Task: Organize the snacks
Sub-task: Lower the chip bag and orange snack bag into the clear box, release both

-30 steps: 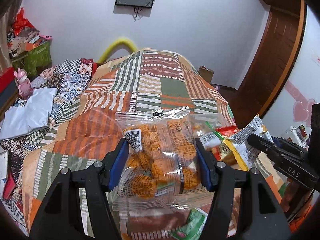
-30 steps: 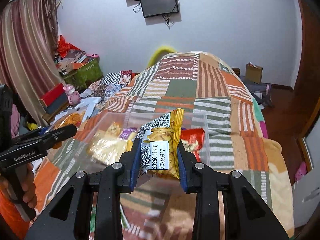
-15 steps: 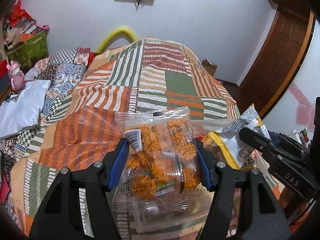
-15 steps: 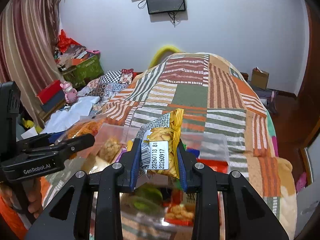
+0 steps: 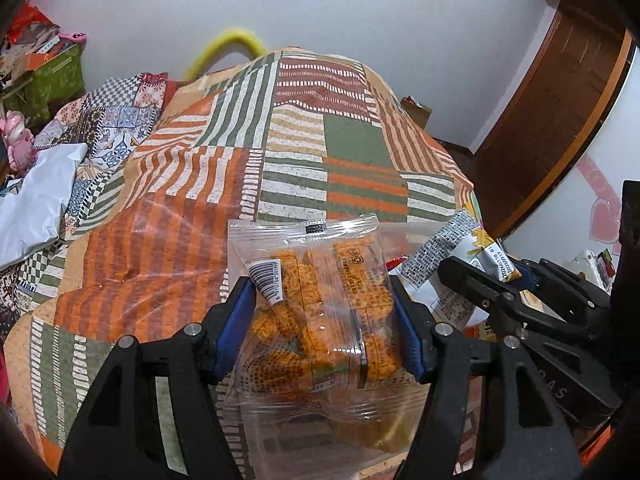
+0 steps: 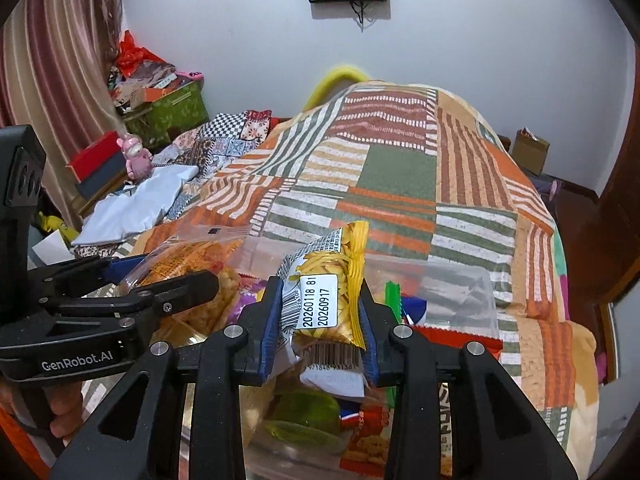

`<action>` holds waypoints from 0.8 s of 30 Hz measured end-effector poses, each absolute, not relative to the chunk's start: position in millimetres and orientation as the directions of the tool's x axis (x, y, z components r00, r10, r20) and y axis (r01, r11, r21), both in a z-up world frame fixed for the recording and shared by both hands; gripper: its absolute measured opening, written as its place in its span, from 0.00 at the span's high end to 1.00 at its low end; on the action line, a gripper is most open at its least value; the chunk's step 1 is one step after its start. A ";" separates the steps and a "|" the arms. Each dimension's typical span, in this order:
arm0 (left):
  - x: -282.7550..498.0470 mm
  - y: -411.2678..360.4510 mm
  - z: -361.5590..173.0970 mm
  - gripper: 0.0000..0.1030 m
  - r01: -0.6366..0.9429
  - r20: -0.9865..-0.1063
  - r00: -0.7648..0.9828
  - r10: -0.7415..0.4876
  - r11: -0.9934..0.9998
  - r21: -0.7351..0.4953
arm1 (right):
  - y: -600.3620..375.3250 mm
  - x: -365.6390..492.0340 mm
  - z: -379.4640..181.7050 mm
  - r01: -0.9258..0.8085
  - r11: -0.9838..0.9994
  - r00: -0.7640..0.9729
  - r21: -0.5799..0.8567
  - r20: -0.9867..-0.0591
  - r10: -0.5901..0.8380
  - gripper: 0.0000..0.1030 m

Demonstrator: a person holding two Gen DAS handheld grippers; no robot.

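My left gripper (image 5: 324, 320) is shut on a clear packet of orange crunchy snacks (image 5: 320, 312), held upright above the bed. It also shows in the right wrist view (image 6: 188, 256), at the left. My right gripper (image 6: 320, 316) is shut on a yellow and white snack packet (image 6: 328, 304) with a date sticker. That packet shows in the left wrist view (image 5: 452, 264), just right of the orange packet. Below both grippers stands a clear plastic box (image 6: 460, 292) holding several snack packets.
A patchwork striped bedspread (image 5: 320, 152) covers the bed ahead. A white bag (image 5: 36, 204) and a checked cloth (image 5: 108, 120) lie at the left. A green box (image 6: 168, 112) and a pink toy (image 6: 136, 156) stand by the curtain. A wooden door (image 5: 552, 112) is at the right.
Both grippers have come closer together over the clear box, each still holding its packet. The view has tilted down toward the box of snacks.
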State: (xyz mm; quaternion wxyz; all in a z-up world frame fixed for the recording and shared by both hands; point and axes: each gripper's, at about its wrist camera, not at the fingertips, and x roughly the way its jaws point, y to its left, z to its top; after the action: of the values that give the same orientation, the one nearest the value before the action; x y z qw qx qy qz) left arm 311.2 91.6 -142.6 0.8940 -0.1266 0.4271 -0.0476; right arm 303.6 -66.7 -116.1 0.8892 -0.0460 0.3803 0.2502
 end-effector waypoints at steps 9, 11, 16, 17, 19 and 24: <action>299.1 87.1 -130.6 0.33 -0.027 -0.748 0.643 -0.167 0.971 -0.239 | -72.7 290.6 -104.3 -0.473 0.877 0.605 0.084 -0.693 0.393 0.42; 293.0 84.7 -125.3 0.32 -0.021 -0.743 0.650 -0.159 0.974 -0.227 | -74.7 287.4 -100.4 -0.474 0.877 0.609 0.081 -0.689 0.393 0.42; 273.6 80.4 -111.7 0.32 -0.010 -0.729 0.671 -0.138 0.981 -0.195 | -81.4 272.1 -89.8 -0.479 0.873 0.613 0.086 -0.679 0.403 0.40; 269.2 80.2 -109.4 0.32 -0.010 -0.727 0.673 -0.134 0.982 -0.190 | -82.4 269.3 -88.3 -0.481 0.873 0.615 0.084 -0.678 0.404 0.40; 259.5 80.0 -105.1 0.31 -0.010 -0.724 0.678 -0.128 0.983 -0.183 | -85.0 261.2 -84.2 -0.484 0.871 0.617 0.084 -0.673 0.407 0.38; 231.3 82.0 -98.9 0.25 -0.018 -0.715 0.691 -0.106 0.986 -0.164 | -92.3 237.0 -78.6 -0.490 0.867 0.620 0.091 -0.663 0.420 0.31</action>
State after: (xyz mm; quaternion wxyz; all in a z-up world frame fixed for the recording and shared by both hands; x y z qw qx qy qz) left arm 231.3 82.0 -98.9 0.9162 -0.0792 0.3921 -0.0241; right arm 237.0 -92.3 -78.6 0.8985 -0.0496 0.3551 0.2533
